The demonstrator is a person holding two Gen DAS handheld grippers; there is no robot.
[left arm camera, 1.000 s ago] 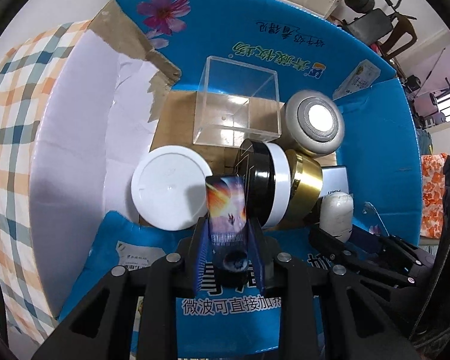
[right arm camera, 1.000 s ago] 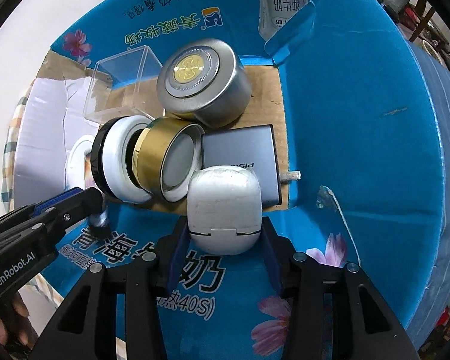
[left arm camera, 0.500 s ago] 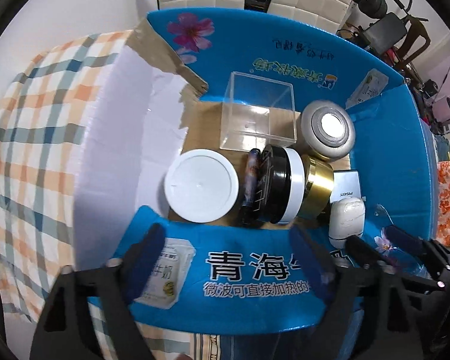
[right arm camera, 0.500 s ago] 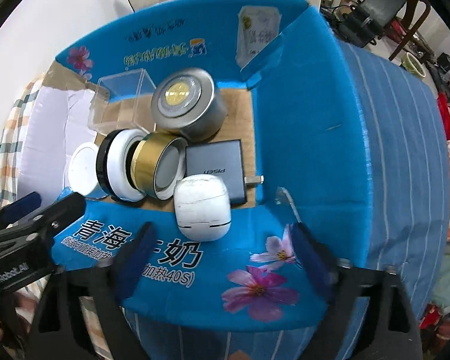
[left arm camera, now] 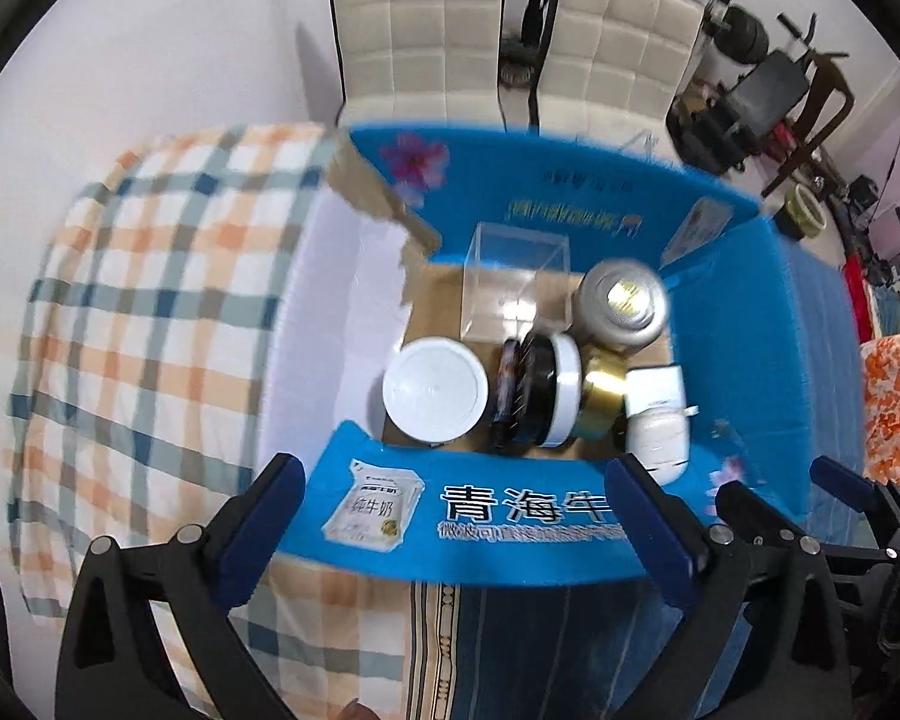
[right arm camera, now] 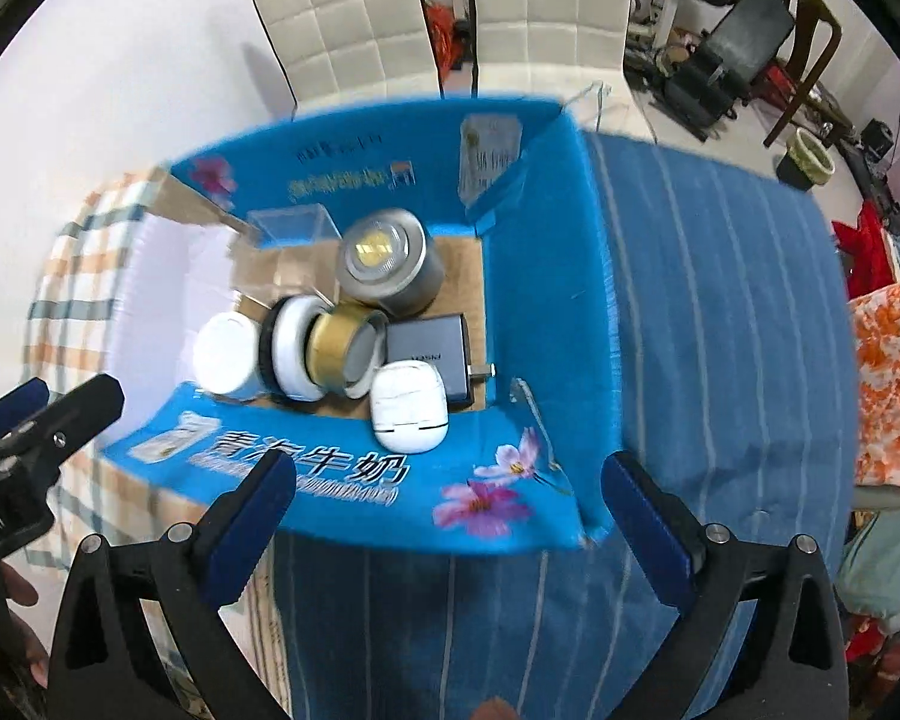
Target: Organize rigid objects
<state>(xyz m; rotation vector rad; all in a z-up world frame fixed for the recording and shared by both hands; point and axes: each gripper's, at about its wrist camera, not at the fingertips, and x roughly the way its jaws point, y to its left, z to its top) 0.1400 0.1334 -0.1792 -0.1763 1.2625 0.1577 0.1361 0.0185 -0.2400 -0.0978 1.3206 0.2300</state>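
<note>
A blue cardboard box (left arm camera: 570, 516) (right arm camera: 546, 276) holds several rigid objects: a white round lid (left arm camera: 435, 390) (right arm camera: 225, 354), a thin dark card box on edge (left arm camera: 506, 396), a black-and-white jar (left arm camera: 549, 396) (right arm camera: 288, 348), a gold tin (left arm camera: 600, 396) (right arm camera: 342, 348), a silver tin (left arm camera: 621, 306) (right arm camera: 387, 267), a grey charger (right arm camera: 435, 354), a white earbud case (left arm camera: 657, 441) (right arm camera: 408, 405) and a clear cube (left arm camera: 516, 288). My left gripper (left arm camera: 456, 528) is open and empty above the box's near flap. My right gripper (right arm camera: 450, 516) is open and empty above the near flap.
The box stands on a table with a plaid cloth (left arm camera: 150, 330) at left and a blue striped cloth (right arm camera: 720, 330) at right. White padded chairs (left arm camera: 510, 42) stand behind it. Gym gear (right arm camera: 750, 30) is at back right. An orange patterned fabric (right arm camera: 888, 384) lies at right.
Left gripper let go of the card box, which now stands on edge between lid and jar. Right gripper let go of the earbud case. Both opened and drew back upward.
</note>
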